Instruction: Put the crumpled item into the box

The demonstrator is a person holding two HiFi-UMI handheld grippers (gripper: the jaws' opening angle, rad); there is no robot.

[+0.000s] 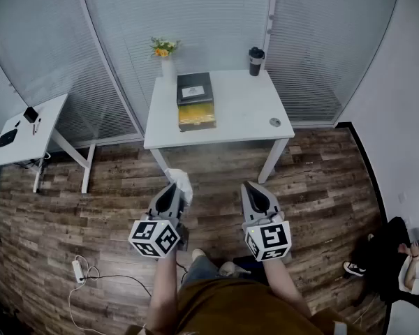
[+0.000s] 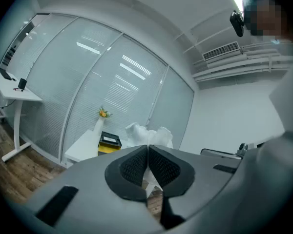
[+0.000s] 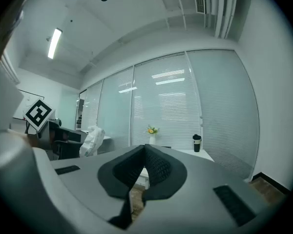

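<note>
A white crumpled item (image 1: pixel 182 181) is pinched in my left gripper (image 1: pixel 176 186), which is held over the wooden floor in front of the white table (image 1: pixel 241 114). In the left gripper view the crumpled item (image 2: pixel 147 134) bulges above the shut jaws of the left gripper (image 2: pixel 148 148). A black-and-yellow box (image 1: pixel 195 100) lies on the table's left half, and the box (image 2: pixel 109 142) appears small and far off in the left gripper view. My right gripper (image 1: pixel 250 185) hovers beside the left one, and the right gripper (image 3: pixel 145 147) is shut with nothing between its pads.
A vase of flowers (image 1: pixel 166 58) and a black tumbler (image 1: pixel 256 61) stand at the table's back edge; a small round object (image 1: pixel 275 122) lies near its right front. A second desk (image 1: pixel 29 131) is at the left. A power strip (image 1: pixel 77 270) lies on the floor.
</note>
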